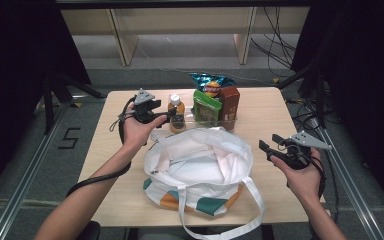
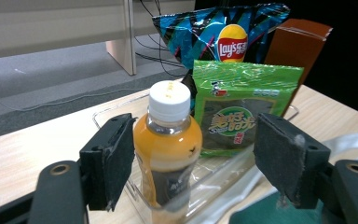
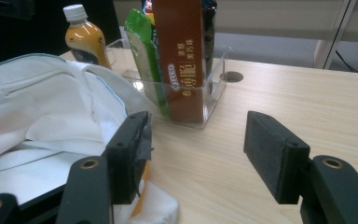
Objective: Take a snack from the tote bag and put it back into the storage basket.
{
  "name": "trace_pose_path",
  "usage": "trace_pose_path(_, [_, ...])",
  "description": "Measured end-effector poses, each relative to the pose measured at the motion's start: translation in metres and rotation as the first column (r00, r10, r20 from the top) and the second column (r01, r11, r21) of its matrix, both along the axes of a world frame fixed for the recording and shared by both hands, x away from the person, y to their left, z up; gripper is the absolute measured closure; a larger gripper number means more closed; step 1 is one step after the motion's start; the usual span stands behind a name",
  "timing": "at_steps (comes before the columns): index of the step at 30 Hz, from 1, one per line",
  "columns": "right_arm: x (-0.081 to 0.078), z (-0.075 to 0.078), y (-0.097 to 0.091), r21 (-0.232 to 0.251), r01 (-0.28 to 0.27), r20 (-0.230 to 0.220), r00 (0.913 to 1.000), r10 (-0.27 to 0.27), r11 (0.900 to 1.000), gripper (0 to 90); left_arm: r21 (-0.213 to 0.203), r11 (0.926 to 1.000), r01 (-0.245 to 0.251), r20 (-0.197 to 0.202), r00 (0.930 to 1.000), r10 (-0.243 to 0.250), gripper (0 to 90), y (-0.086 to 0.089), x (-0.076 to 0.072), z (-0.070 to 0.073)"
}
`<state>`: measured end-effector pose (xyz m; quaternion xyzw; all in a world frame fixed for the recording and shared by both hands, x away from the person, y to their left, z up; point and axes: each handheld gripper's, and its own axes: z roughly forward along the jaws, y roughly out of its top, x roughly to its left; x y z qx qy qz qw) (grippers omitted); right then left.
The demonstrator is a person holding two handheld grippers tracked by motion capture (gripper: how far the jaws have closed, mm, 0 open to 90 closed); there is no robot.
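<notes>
Dark-curtained room, grey floor, pale wood worktop [image 1: 265, 107] carrying a clear plastic tray [image 3: 214, 77] at the back and a white cloth tote bag with orange and green patches [image 1: 200, 167] at the front, mouth open. Tray holds an orange juice bottle with white cap [image 2: 170, 135], a green seaweed snack packet [image 2: 242, 112], a brown carton [image 3: 182, 51] and a blue crisp bag [image 2: 223, 32].

Risks:
- bottle stands at the tray's end, between the open jaws of the left gripper [image 1: 167, 117]; closing off-centre or pushing in could knock it over or shove the light tray
- grip near the cap may let the smooth bottle slip on the lift
- tote rim is slack and lies right against the tray; bottle could catch the cloth on the way in
- cable trailing off the left wrist could snag

Pose:
- left forearm reaches forward over the worktop's left side, gripper held about level, pointing right at the bottle, jaws wide, pads not pressing it
- right gripper [image 1: 266, 147] held over the worktop just right of the tote, pointing left toward it, jaws apart, nothing between them
</notes>
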<state>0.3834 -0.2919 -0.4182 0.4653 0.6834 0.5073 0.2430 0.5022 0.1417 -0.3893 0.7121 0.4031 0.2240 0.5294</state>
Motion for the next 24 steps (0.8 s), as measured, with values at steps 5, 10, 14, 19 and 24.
trace_pose_path(5, [-0.001, 0.0, 0.0, -0.009, 0.014, 0.006, 0.9999, -0.014, 0.9999, 41.3, -0.003, 1.0, 0.006, 0.004, 1.0, -0.006, 27.9, 0.009, -0.014, -0.001])
trace_pose_path(10, [0.0, -0.001, 0.001, -0.001, 0.022, 0.025, 0.9994, -0.022, 0.9998, 41.3, -0.004, 0.9999, 0.01, 0.009, 0.9999, -0.01, 27.7, 0.017, -0.027, -0.001])
trace_pose_path(14, [0.0, 0.0, 0.002, 0.005, 0.023, 0.015, 0.9996, -0.023, 0.9997, 41.2, -0.003, 0.9999, 0.017, 0.01, 0.9998, -0.017, 27.6, 0.021, -0.036, -0.002])
trace_pose_path(19, [-0.001, 0.0, 0.002, 0.011, 0.025, 0.012, 0.9996, -0.025, 0.9996, 41.2, 0.001, 0.9994, 0.036, 0.0, 0.9994, -0.036, 27.5, 0.024, -0.05, -0.007])
trace_pose_path(24, [-0.001, 0.0, 0.002, 0.011, 0.025, 0.013, 0.9996, -0.025, 0.9996, 41.2, -0.005, 0.9985, 0.055, -0.013, 0.9984, -0.055, 27.3, 0.028, -0.064, -0.013])
